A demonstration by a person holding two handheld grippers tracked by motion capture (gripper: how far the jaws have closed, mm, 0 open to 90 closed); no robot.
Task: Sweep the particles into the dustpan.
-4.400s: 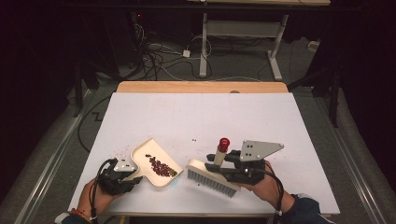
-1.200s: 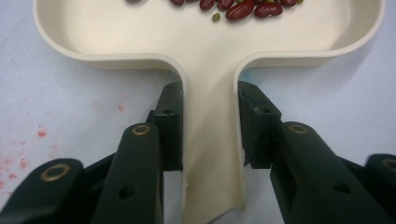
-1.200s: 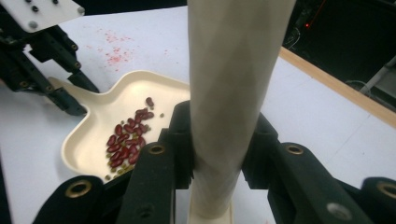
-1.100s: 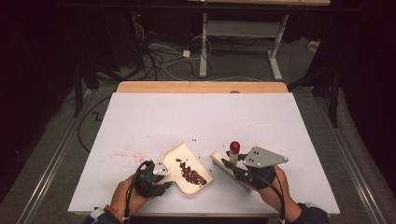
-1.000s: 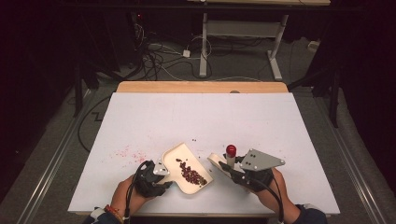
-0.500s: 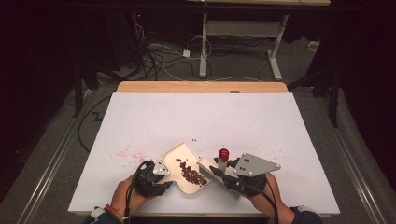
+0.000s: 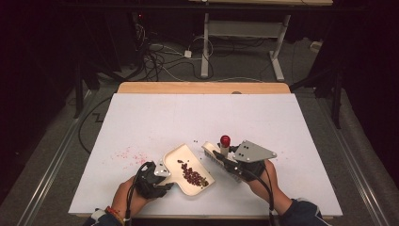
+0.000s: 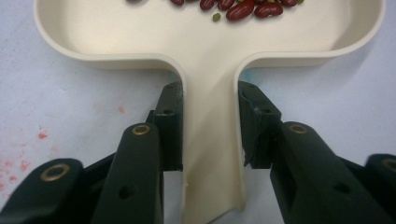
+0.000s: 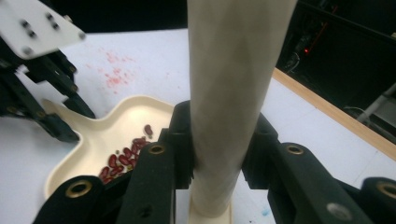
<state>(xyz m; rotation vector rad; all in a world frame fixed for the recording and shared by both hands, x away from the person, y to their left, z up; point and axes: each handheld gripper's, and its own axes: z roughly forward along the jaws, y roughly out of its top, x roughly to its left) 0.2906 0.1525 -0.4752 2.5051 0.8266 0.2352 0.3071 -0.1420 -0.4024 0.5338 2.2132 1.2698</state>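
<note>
Since the earlier high views the right gripper [image 7: 220, 159] has carried the brush [image 7: 214, 155] leftward in the frame, from well right of the dustpan [image 7: 187, 170] to just beside its right rim; its red handle tip has come left with it. The left gripper [image 7: 162, 173] and the dustpan sit where they were a second ago, though both are further right along the table's near edge than in the oldest view.

The dustpan is cream plastic, a shallow scoop with a raised wall and a flat stem. It lies low in the middle of the high view, on the white table [image 7: 141, 122], mouth angled toward the lower right. A heap of dark red beans [image 7: 192, 175] lies inside, with a small green one among them in the left gripper view. There the left jaws are clamped on the stem [image 8: 210, 140] from both sides. In the right gripper view the right jaws are closed tight around the brush's pale round handle [image 9: 233, 93], which stands upright between them.

Faint pink specks [image 7: 124, 154] mark the table at centre left, and two dark bits [image 7: 195, 140] lie just above the dustpan. The upper half of the table is open; the near edge lies close below both hands.
</note>
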